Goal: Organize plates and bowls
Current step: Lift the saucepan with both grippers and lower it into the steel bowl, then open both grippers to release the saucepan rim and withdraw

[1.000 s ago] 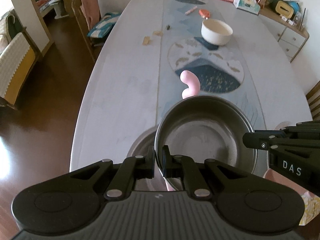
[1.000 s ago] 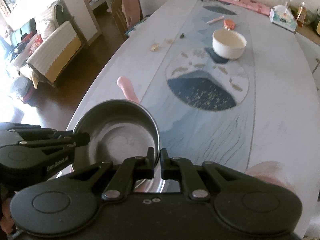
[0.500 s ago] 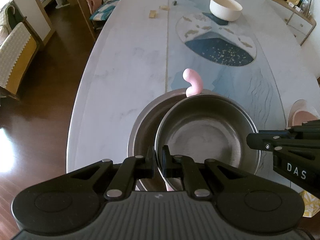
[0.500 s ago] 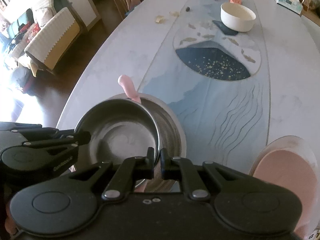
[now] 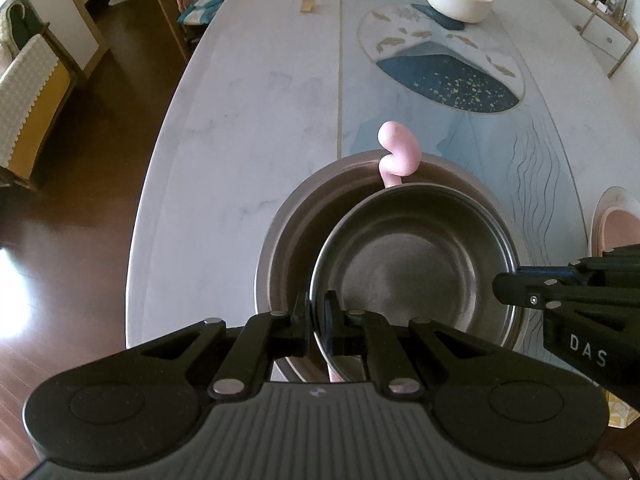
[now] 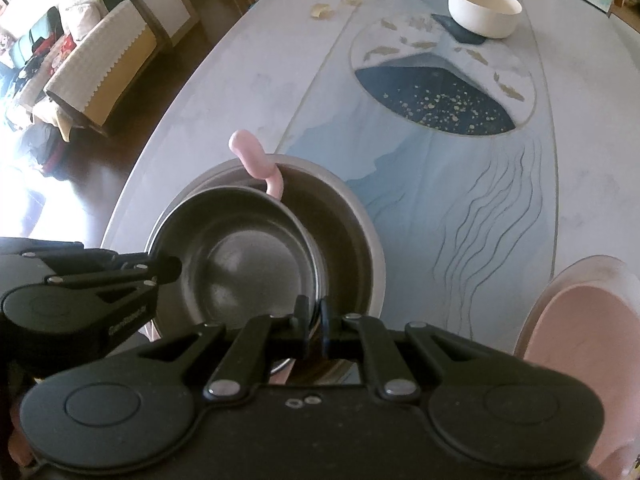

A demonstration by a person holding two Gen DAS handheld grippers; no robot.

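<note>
Small steel bowl [image 5: 412, 264] pinched at opposite rims by left gripper [image 5: 316, 316] and right gripper [image 6: 314, 316], both clamped tight. Held empty inside larger steel bowl [image 5: 292, 216] on table [image 5: 248, 92]; contact unclear. Pink handle [image 5: 396, 152] hooked over larger rim. White bowl [image 6: 484, 8] well apart.

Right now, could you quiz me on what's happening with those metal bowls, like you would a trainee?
1. True or false: both grippers pinch the rim of the smaller steel bowl.
2. What sits directly under that bowl: A) the pink plate, B) the larger steel bowl, C) the white bowl?
3. What colour is the curved handle sticking up at the bowls' far rim?

Key: 1 true; 2 B; 3 pink.
</note>
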